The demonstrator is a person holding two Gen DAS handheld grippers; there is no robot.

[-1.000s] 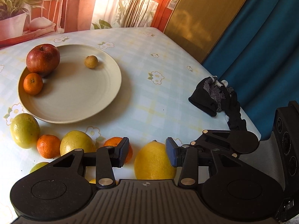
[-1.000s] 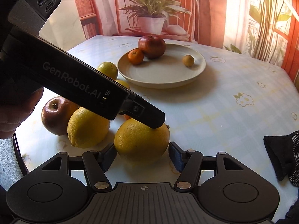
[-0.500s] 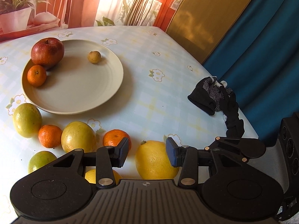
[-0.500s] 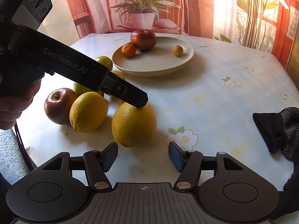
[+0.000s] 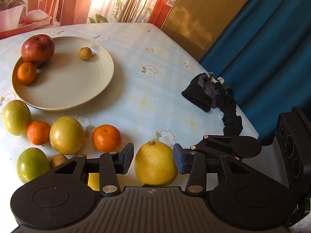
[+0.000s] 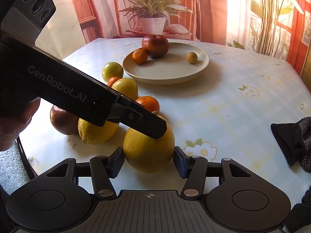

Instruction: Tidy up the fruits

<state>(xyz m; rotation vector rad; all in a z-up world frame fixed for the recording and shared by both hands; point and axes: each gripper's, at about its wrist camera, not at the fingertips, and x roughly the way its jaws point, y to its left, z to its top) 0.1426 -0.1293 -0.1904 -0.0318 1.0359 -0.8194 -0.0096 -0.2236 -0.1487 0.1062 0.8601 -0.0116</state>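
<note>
A large yellow lemon lies on the table near its front edge. My right gripper straddles it; its jaws are closing and both pads touch the lemon's sides. My left gripper comes in from the left with its pads either side of the lemon's top, still gapped; one fingertip rests against the top. The cream plate holds a red apple, a tangerine and a small tan fruit. Several loose fruits lie left of the lemon, among them a tangerine and a second lemon.
A black glove lies at the table's right edge, beside the blue curtain. A red apple sits near the front left edge. A person's hand holds the left gripper. A potted plant stands behind the table.
Half a second ago the lemon lay just ahead of the right gripper's pads; now it sits between them and they have narrowed onto it. The left gripper stays over the lemon.
</note>
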